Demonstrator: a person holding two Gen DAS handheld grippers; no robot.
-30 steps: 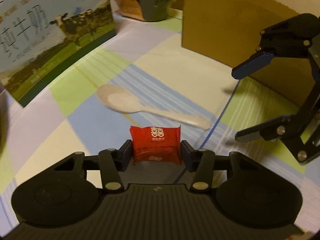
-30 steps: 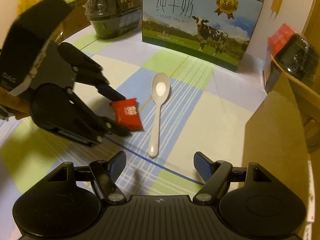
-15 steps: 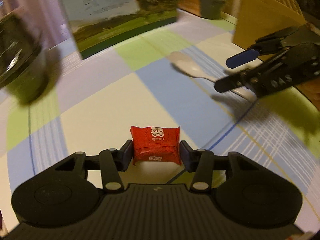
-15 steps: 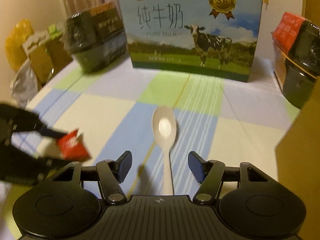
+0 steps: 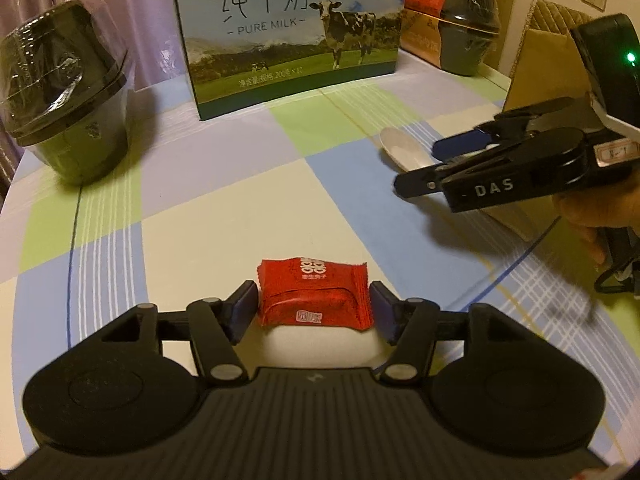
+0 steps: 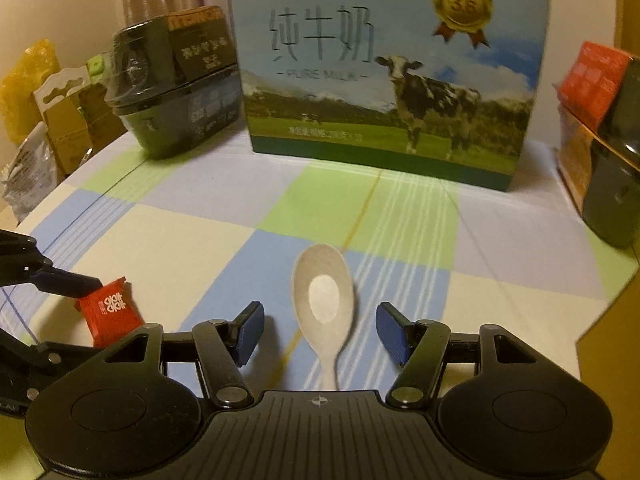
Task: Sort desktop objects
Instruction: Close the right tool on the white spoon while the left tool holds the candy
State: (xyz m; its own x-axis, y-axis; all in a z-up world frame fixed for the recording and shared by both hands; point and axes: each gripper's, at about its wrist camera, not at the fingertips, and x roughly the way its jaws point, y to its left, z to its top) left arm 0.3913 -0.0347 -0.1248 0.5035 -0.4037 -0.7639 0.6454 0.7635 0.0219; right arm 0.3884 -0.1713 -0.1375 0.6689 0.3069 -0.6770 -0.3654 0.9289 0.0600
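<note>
My left gripper [image 5: 314, 308] is shut on a red candy packet [image 5: 314, 294] and holds it just above the checked tablecloth; the packet also shows in the right wrist view [image 6: 109, 312]. A white spoon [image 6: 325, 304] lies on the cloth, bowl pointing away. My right gripper [image 6: 320, 334] is open and straddles the spoon's neck, one pad on each side, not touching it. In the left wrist view the right gripper [image 5: 436, 164] hangs over the spoon [image 5: 402, 148].
A milk carton box [image 6: 384, 68] stands at the back. A wrapped black bowl [image 6: 172, 80] stands at the back left and another [image 6: 612, 152] at the right. A cardboard box [image 5: 540, 80] sits to the right of the spoon.
My left gripper has swung left with the packet, away from the spoon. My right gripper has moved in over the spoon, which now lies between its open fingers.
</note>
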